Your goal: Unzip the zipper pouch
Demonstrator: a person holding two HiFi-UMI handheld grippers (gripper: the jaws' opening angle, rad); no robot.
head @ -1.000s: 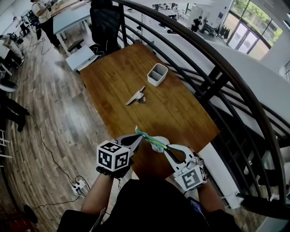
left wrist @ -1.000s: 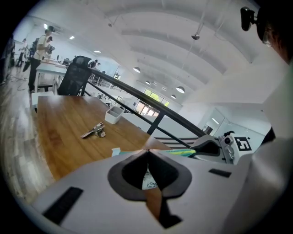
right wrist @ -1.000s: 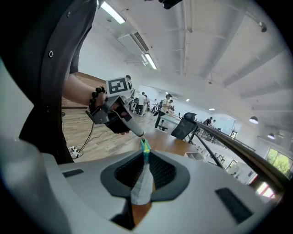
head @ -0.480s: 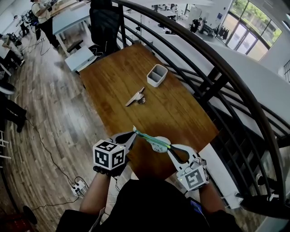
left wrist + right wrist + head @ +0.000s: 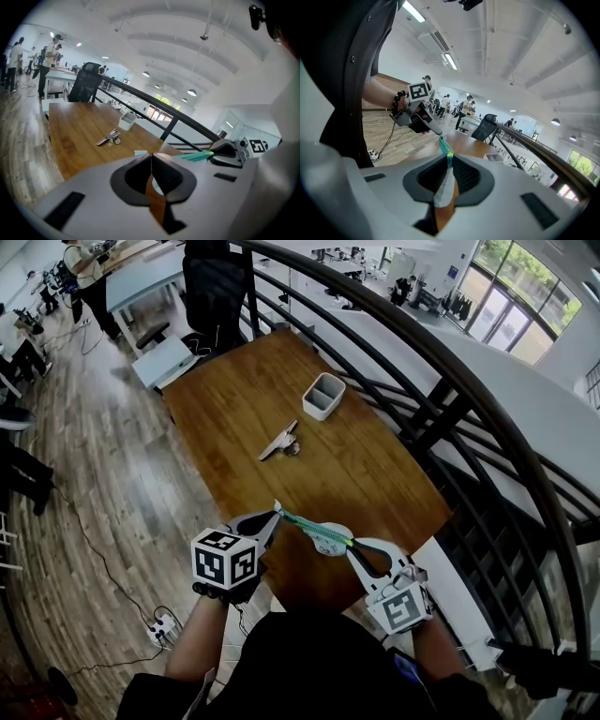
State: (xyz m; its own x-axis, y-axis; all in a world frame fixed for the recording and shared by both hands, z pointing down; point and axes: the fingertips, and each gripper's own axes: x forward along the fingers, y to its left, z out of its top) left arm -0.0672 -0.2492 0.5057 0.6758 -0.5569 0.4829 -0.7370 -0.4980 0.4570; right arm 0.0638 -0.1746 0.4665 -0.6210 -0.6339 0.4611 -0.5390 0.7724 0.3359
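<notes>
A white zipper pouch (image 5: 322, 537) with a teal zip edge hangs stretched between both grippers, above the near edge of the wooden table (image 5: 244, 399). My left gripper (image 5: 275, 514) is shut on the pouch's left end; I cannot tell whether it pinches the pull tab or the fabric. My right gripper (image 5: 353, 546) is shut on the other end. In the right gripper view, white fabric (image 5: 444, 186) sits between the pads and the teal zip (image 5: 448, 156) runs out to the left gripper (image 5: 439, 135). The left gripper view shows my left gripper (image 5: 151, 157) with its pads pressed together and the teal edge (image 5: 197, 156) off to the right.
On the table lie a white two-compartment bin (image 5: 325, 395) and a metal clip (image 5: 281, 439) farther out. A black curved railing (image 5: 450, 399) runs along the right. A black chair (image 5: 214, 287) stands at the far end. A power strip (image 5: 161, 624) lies on the floor.
The left gripper has shifted a little to the left and the pouch between the grippers is drawn out slightly longer. Over the last half second almost nothing moved.
</notes>
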